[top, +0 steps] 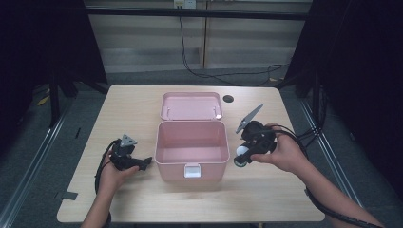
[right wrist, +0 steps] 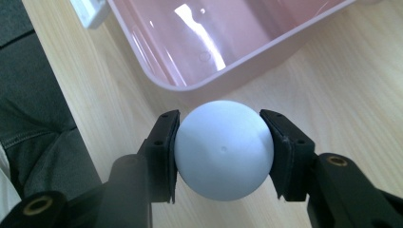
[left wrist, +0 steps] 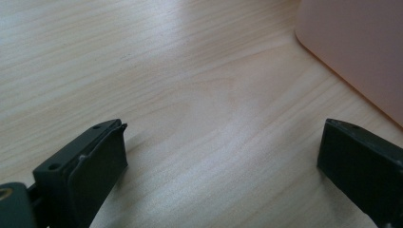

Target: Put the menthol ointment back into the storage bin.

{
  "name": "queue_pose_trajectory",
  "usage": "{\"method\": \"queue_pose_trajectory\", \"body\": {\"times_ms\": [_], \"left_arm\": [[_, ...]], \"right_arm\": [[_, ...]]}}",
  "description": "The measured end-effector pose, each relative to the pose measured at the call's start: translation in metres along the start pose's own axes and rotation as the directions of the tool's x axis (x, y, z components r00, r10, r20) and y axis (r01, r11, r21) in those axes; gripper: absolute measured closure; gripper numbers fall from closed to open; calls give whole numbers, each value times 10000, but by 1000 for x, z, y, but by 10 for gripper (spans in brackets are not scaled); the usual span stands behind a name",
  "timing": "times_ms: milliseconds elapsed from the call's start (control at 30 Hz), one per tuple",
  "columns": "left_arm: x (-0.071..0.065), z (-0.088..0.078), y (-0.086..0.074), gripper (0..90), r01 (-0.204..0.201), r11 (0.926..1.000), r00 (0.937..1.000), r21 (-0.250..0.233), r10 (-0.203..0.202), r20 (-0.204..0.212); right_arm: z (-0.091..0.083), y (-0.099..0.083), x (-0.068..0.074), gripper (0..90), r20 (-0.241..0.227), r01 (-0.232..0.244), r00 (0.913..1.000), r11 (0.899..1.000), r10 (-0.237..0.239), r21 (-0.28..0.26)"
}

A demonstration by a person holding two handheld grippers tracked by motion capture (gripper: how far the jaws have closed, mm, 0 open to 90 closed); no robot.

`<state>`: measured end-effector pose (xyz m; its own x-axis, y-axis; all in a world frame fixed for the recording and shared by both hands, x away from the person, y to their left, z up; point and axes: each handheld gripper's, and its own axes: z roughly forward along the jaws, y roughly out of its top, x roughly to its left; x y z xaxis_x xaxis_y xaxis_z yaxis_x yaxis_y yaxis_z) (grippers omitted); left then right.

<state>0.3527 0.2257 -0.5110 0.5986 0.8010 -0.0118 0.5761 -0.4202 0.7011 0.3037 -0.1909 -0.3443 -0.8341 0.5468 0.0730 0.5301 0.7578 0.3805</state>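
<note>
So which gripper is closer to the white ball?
Right. The right gripper is clamped on the white ball beside the pink box; the left gripper sits across the box, open.

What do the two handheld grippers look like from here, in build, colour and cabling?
Both are black. The left gripper carries a grey three-cornered plate and trails a black cable. The right gripper has a grey plate too, and its black cable runs back along the forearm. Each has two blocky jaws with small screw holes. No sleeves show.
</note>
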Motion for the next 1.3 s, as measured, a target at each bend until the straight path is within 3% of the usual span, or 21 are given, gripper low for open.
{"method": "queue_pose_trajectory", "body": {"times_ms": [467, 867, 1300], "left_arm": [[0, 0, 0, 14, -12, 10000, 10000, 3, 12, 3], [0, 0, 0, 13, -11, 10000, 10000, 1, 11, 4], [0, 0, 0, 12, -13, 10000, 10000, 28, 13, 42]], "right_arm": [[-21, 20, -10, 504, 136, -115, 9998, 9999, 115, -16], [-32, 42, -10, 504, 242, -67, 9997, 10000, 65, 63], [-29, 70, -6, 504, 126, 24, 9999, 10000, -24, 25]]}}
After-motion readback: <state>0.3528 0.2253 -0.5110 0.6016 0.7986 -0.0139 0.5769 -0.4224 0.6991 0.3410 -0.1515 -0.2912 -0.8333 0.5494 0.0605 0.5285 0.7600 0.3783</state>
